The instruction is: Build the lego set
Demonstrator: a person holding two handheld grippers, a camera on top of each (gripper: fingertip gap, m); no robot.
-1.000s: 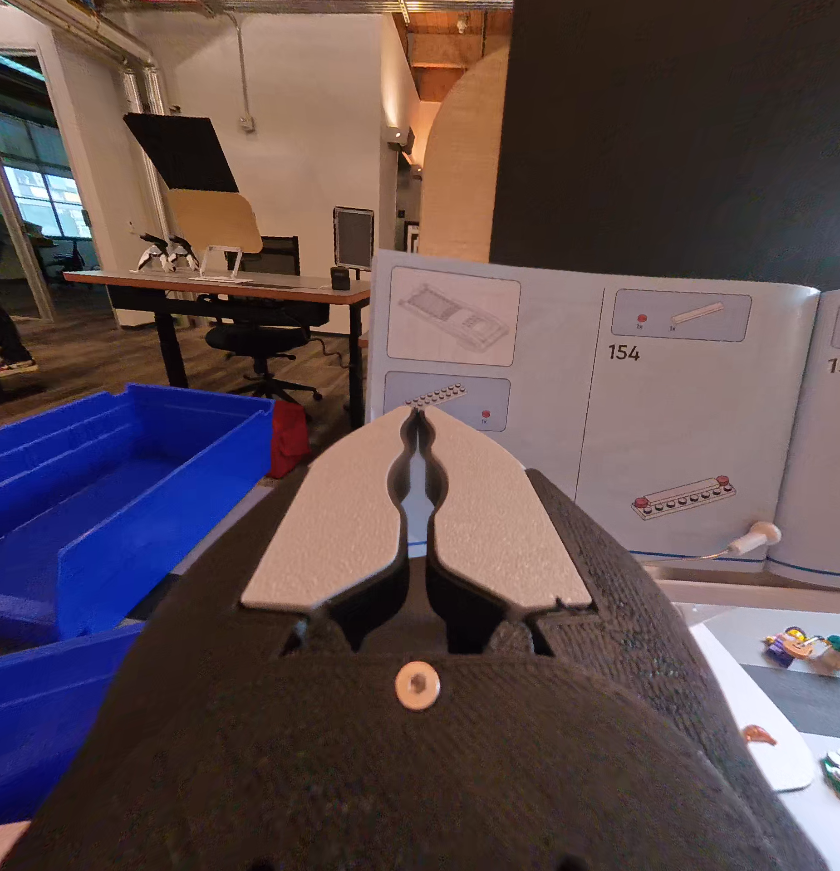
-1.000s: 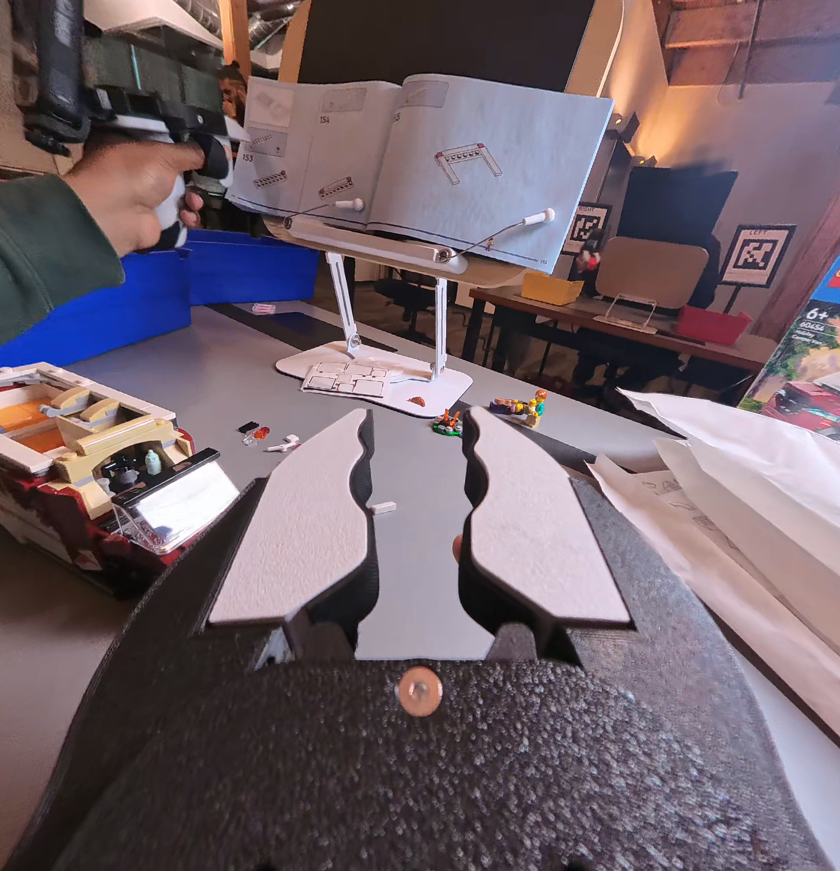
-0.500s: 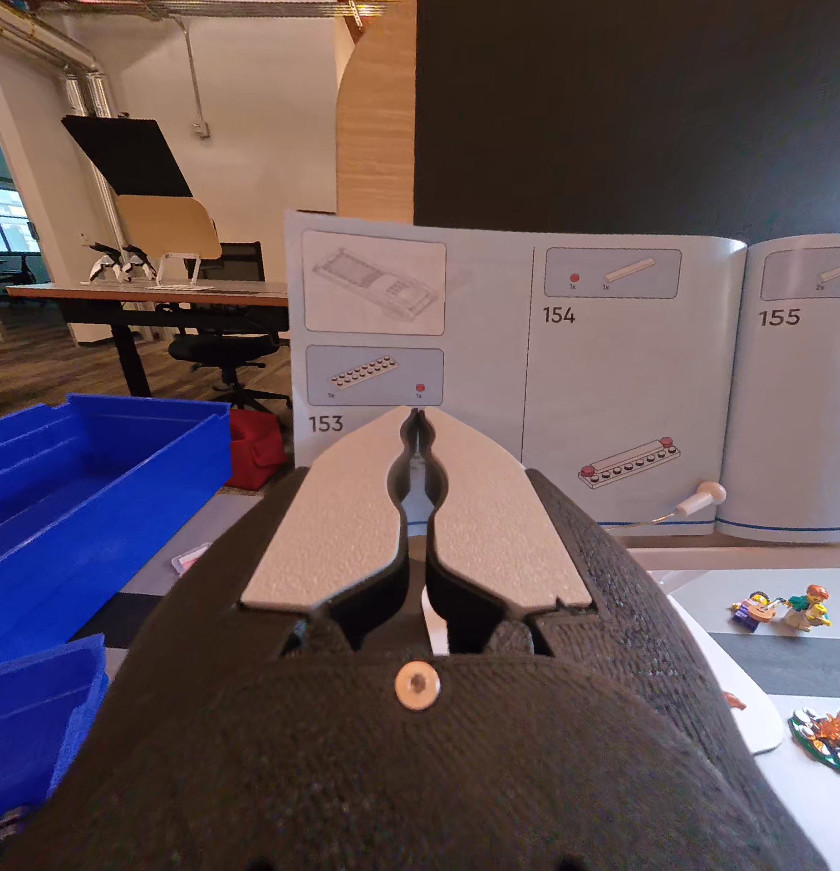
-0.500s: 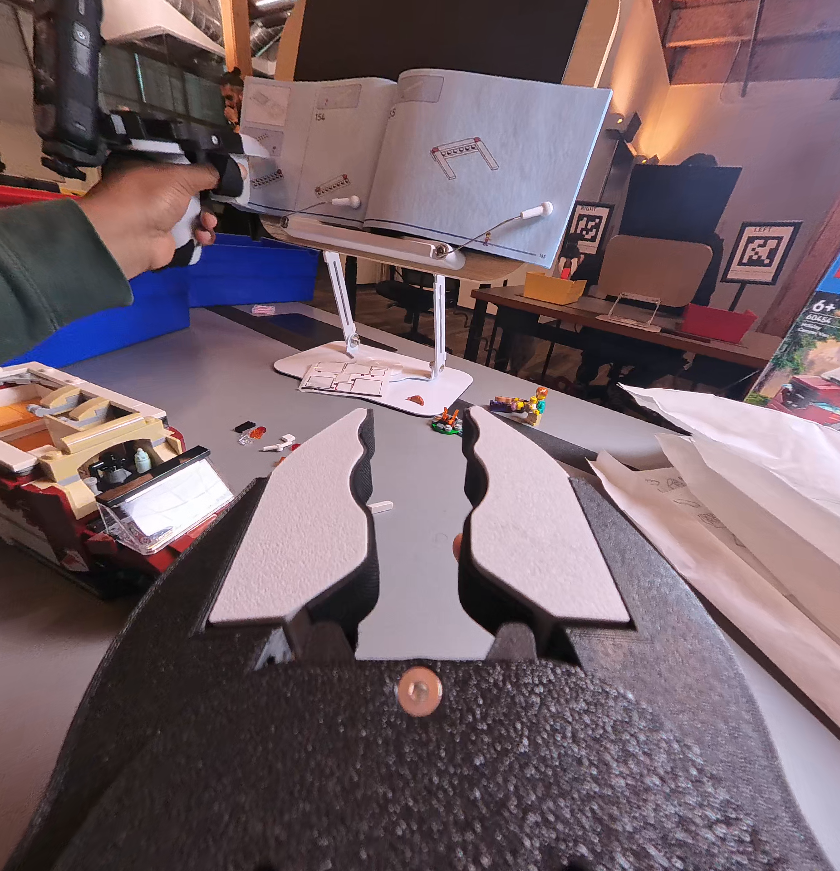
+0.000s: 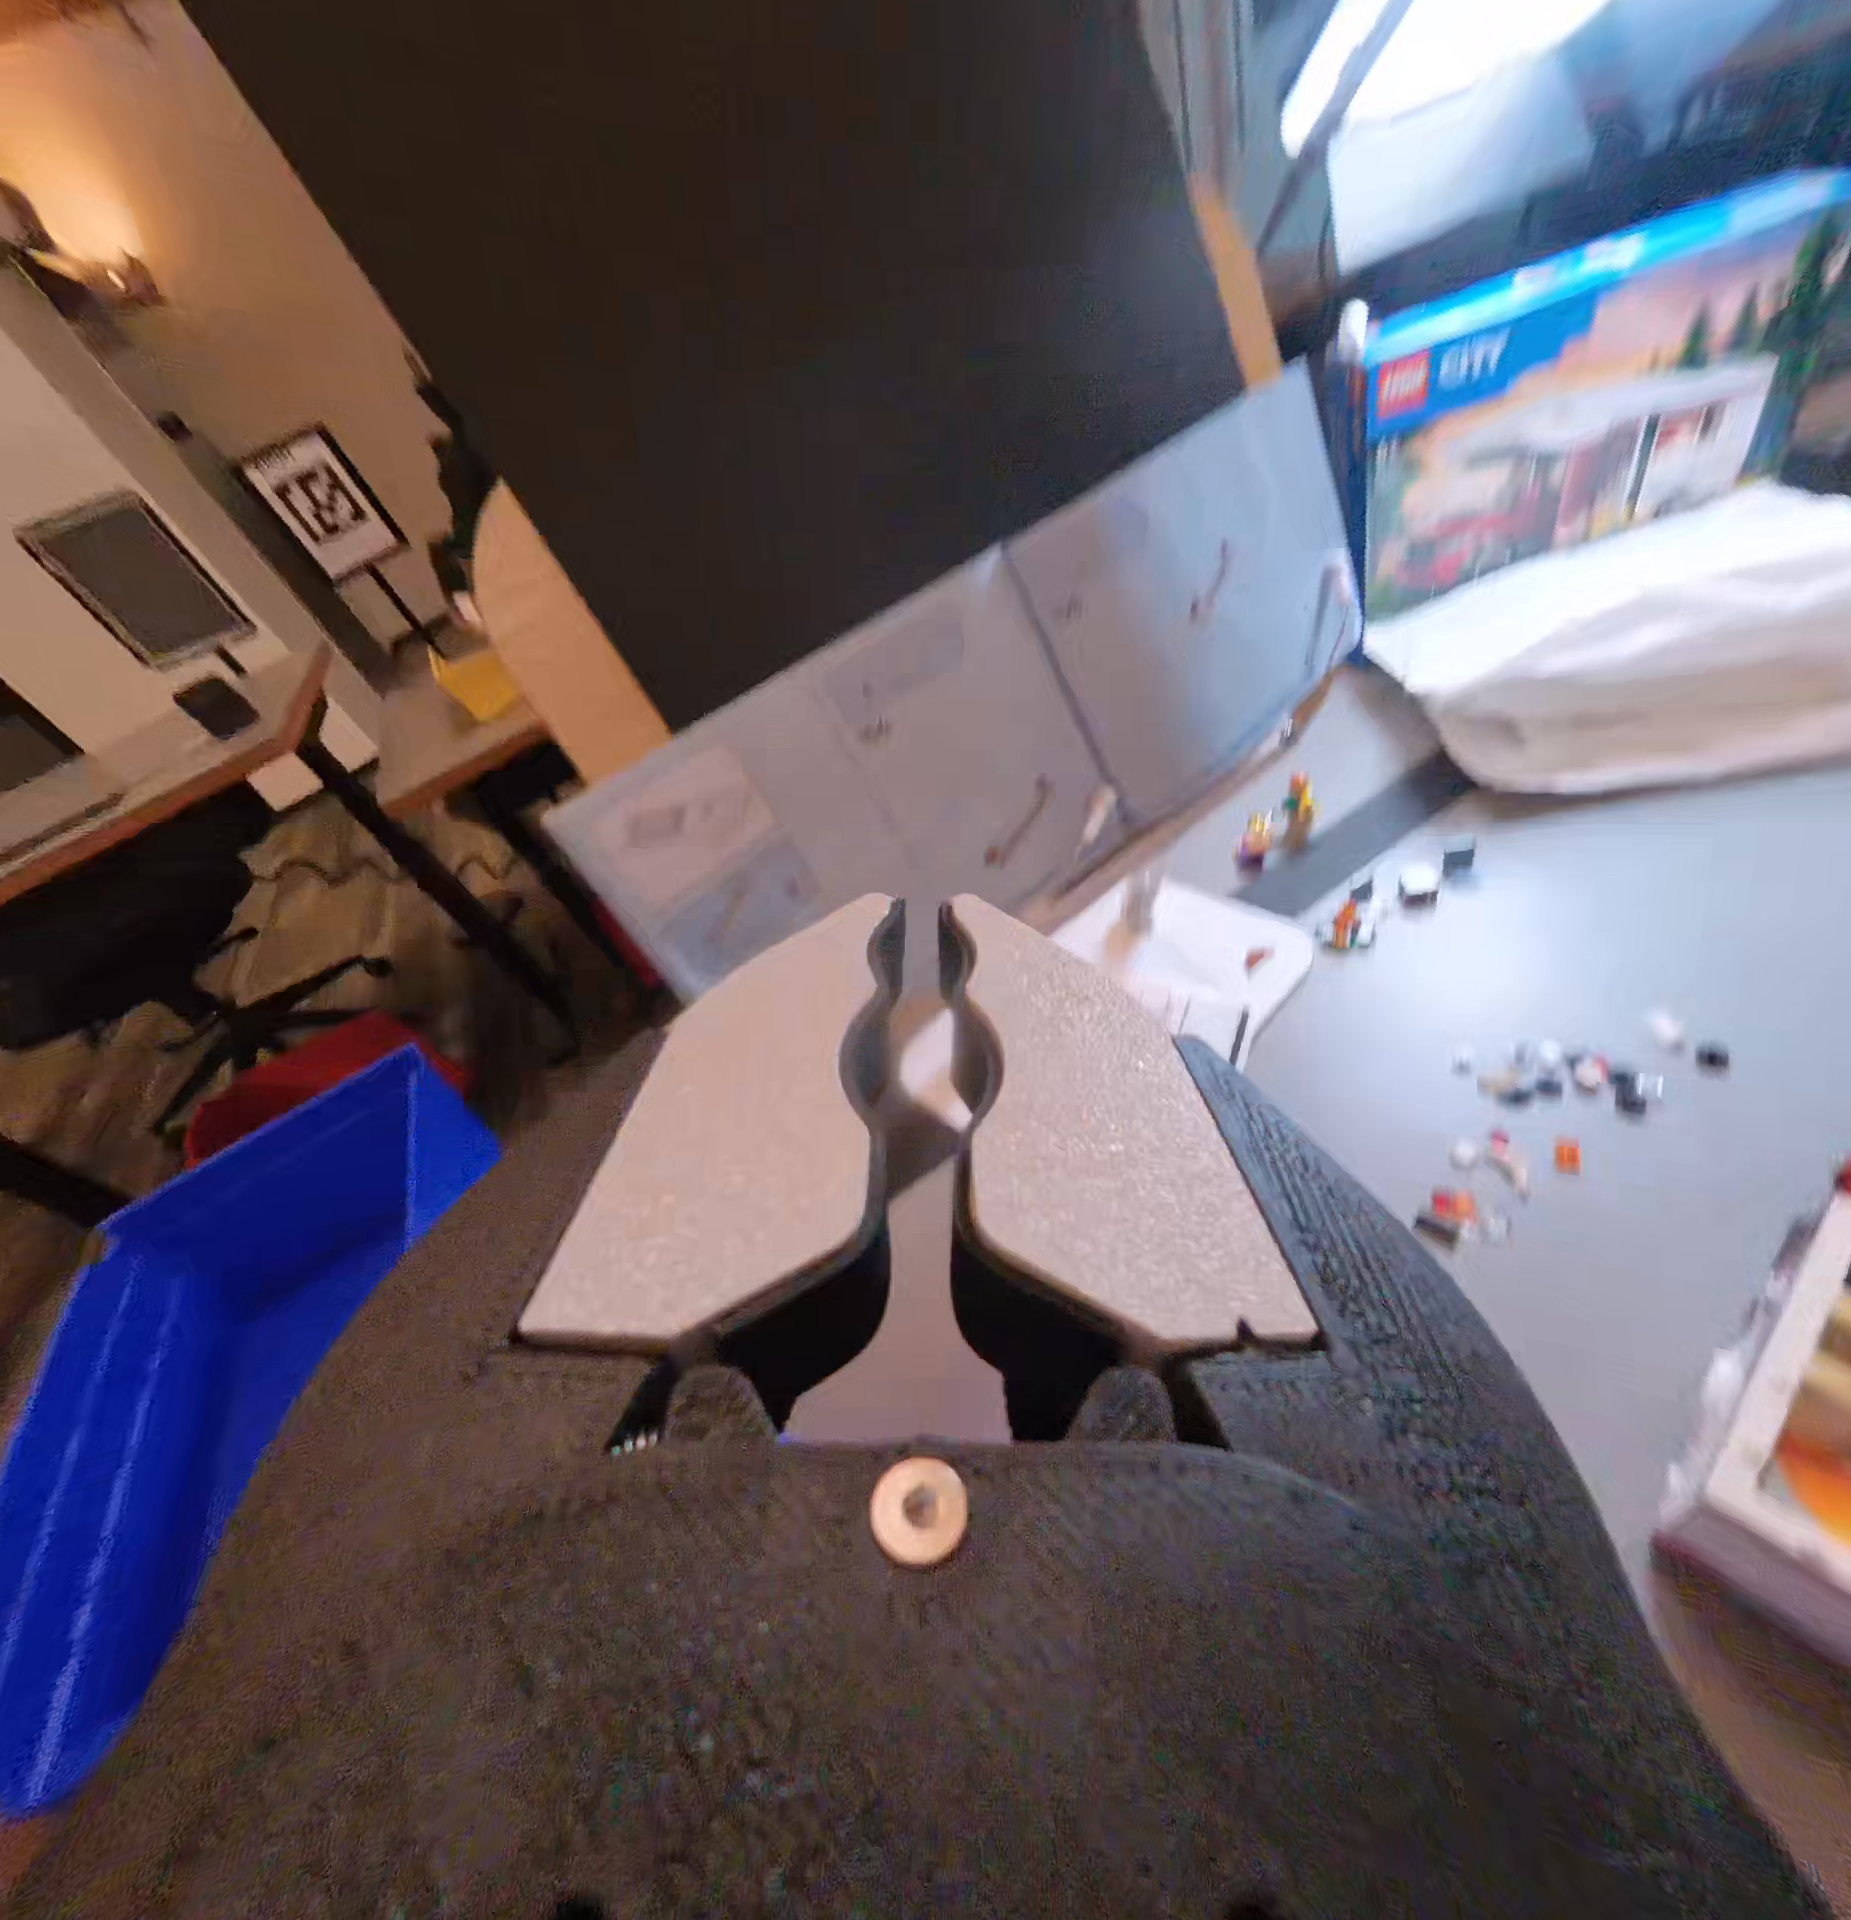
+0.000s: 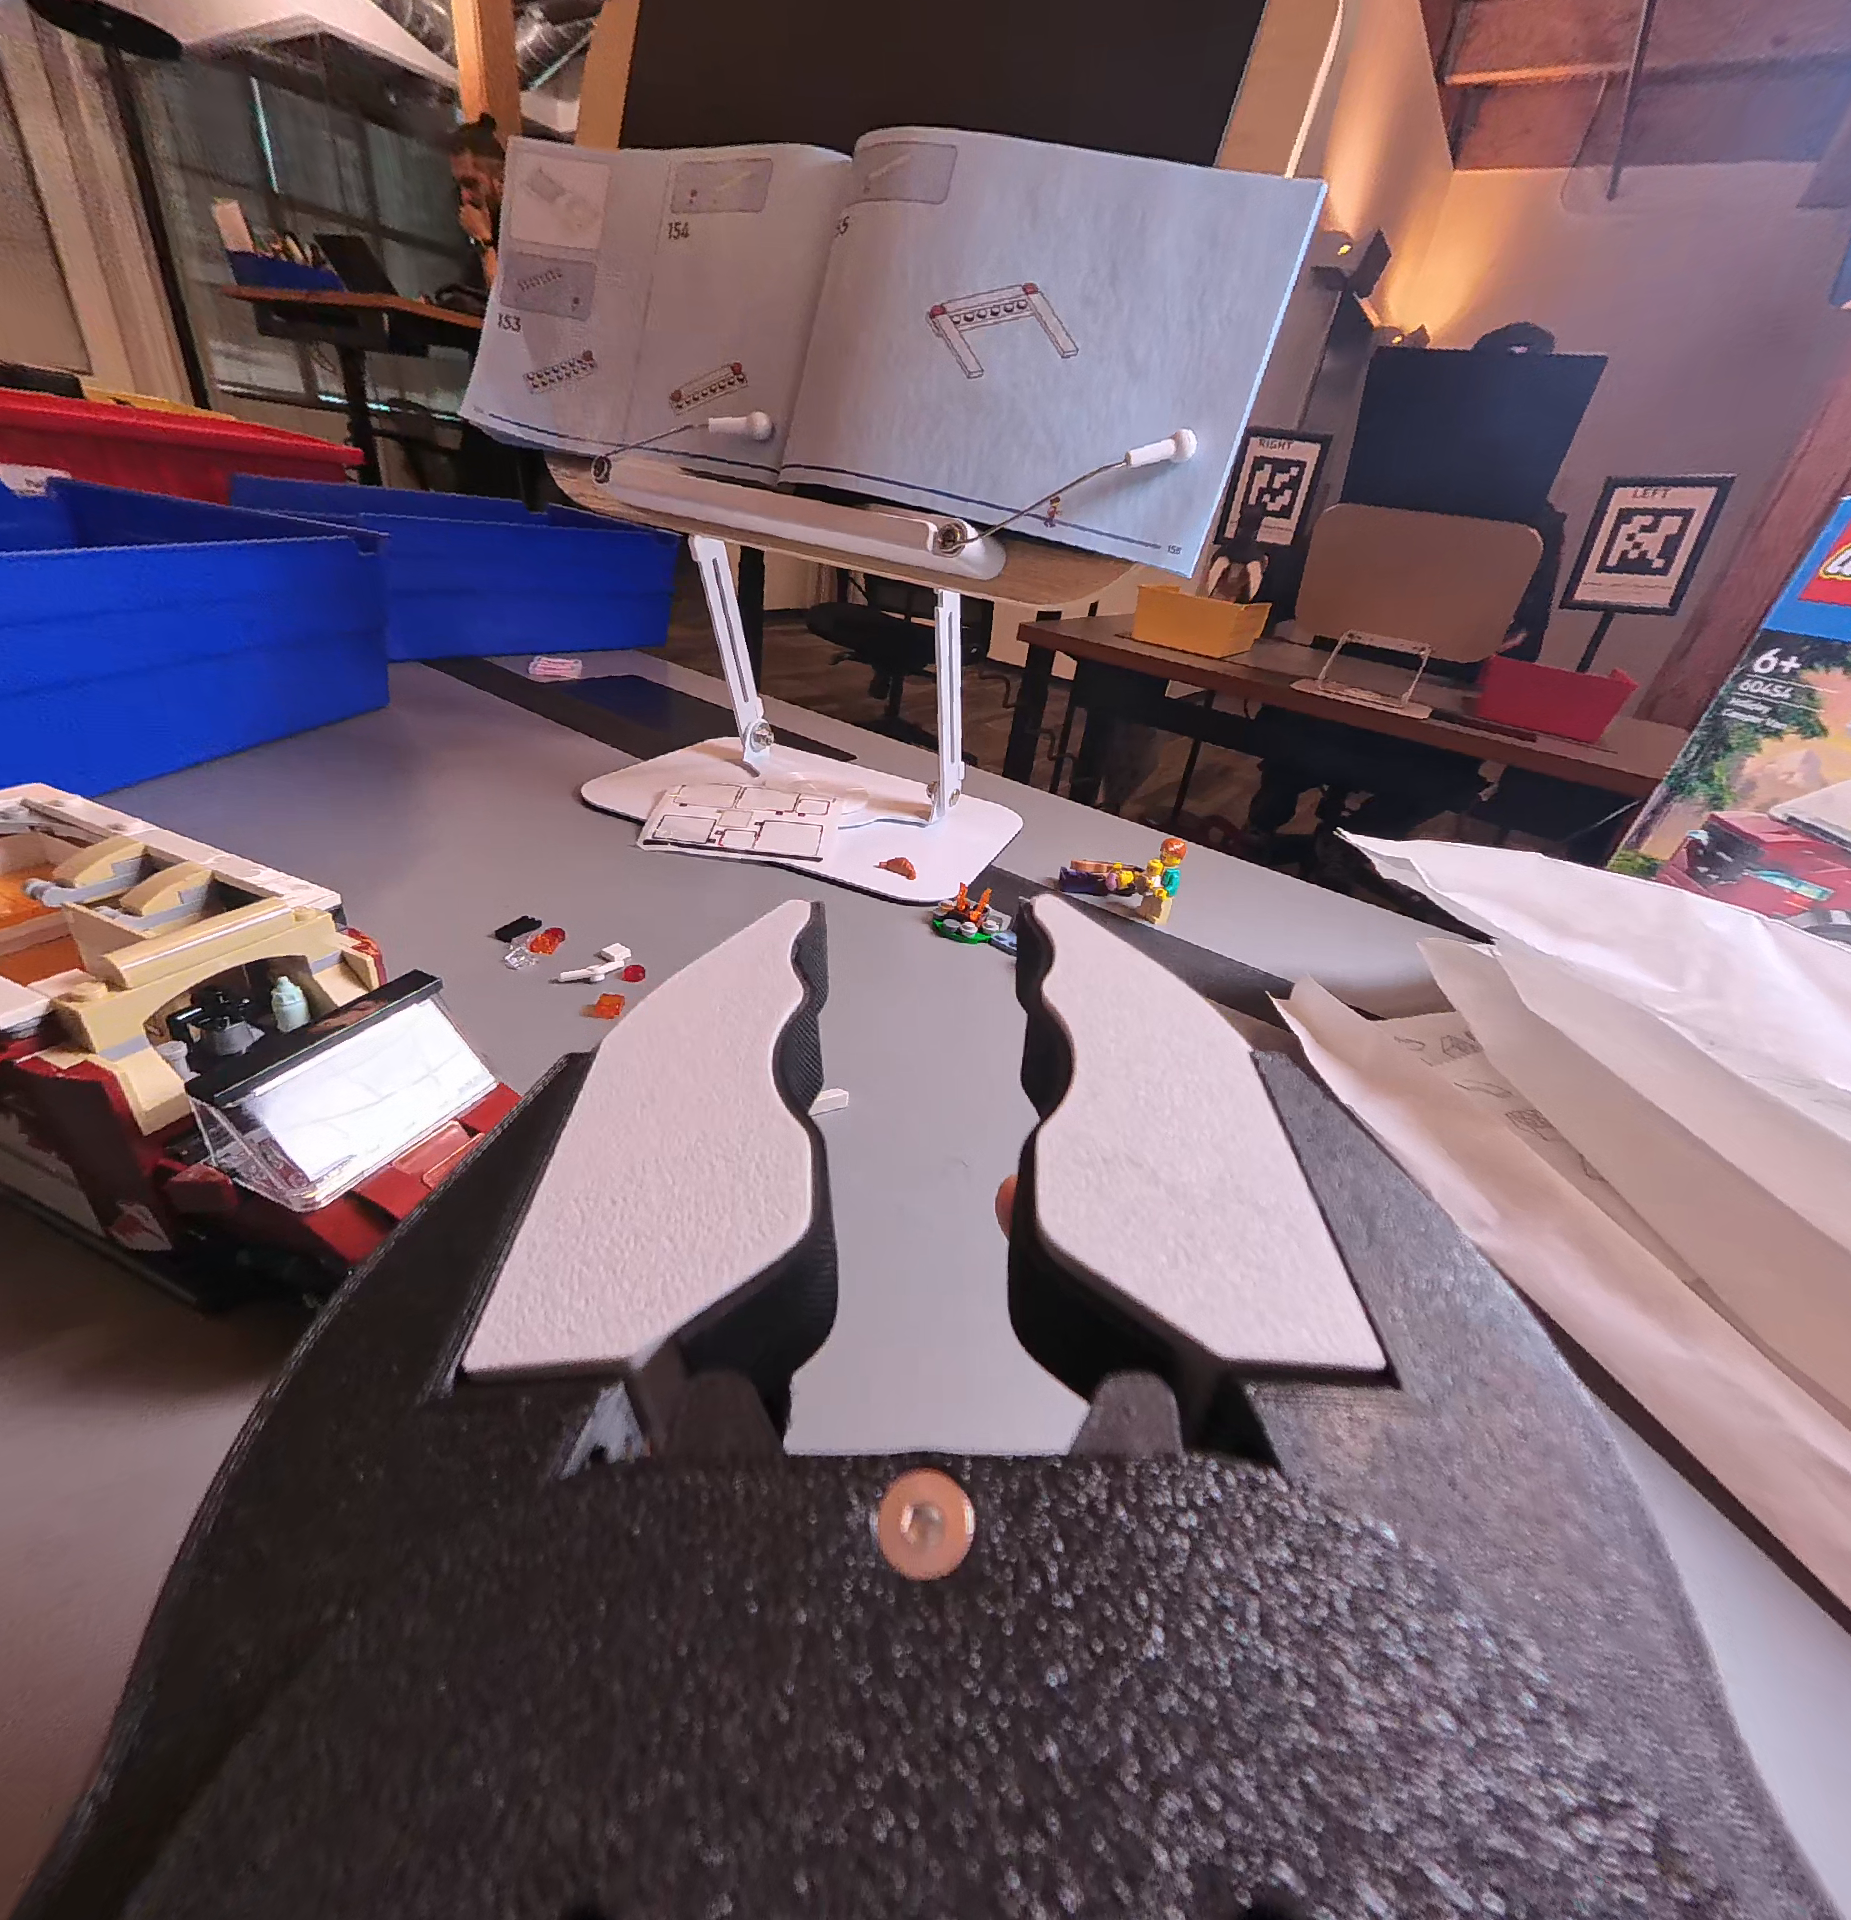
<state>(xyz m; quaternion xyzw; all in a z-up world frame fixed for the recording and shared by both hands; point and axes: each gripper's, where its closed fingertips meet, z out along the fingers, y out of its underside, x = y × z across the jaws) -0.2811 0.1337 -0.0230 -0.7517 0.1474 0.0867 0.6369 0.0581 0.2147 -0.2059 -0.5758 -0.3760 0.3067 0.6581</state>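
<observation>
The left gripper point(image 5: 921, 914) has swung round & tipped to one side since a moment ago: back then it looked straight at the open booklet point(image 5: 1014, 717), w/ its tips shut tight, and now the booklet sits slanted and blurry past the tips, and the tips stand a tiny bit apart w/ nothing between them. A blue bin point(image 5: 173, 1382) is low on its left side. Off to its right, on the grey table point(image 5: 1586, 956), lie lots of small loose bricks point(image 5: 1555, 1081), 2 little toy people point(image 5: 1279, 821) farther out, a toy set box point(image 5: 1627, 416) and a white paper bag point(image 5: 1648, 634) far out. The right gripper point(image 6: 921, 914) has hardly moved. Its jaws are wide and hold nothing; bare table shows between them. A small white piece point(image 6: 829, 1099) lies on the table just by the left finger point(image 6: 692, 1122), and a bit of orange point(image 6: 1004, 1203) peeks out by the right finger; can't tell what it is. Left of the jaws sits a half-built red & tan toy camper point(image 6: 194, 1049), w/ some tiny bricks point(image 6: 568, 951) near it. Straight ahead is the white book stand point(image 6: 796, 831) w/ the booklet on top. Just past the right tip is a little toy campfire point(image 6: 968, 920). White paper bags point(image 6: 1679, 1049) lie on the right.
</observation>
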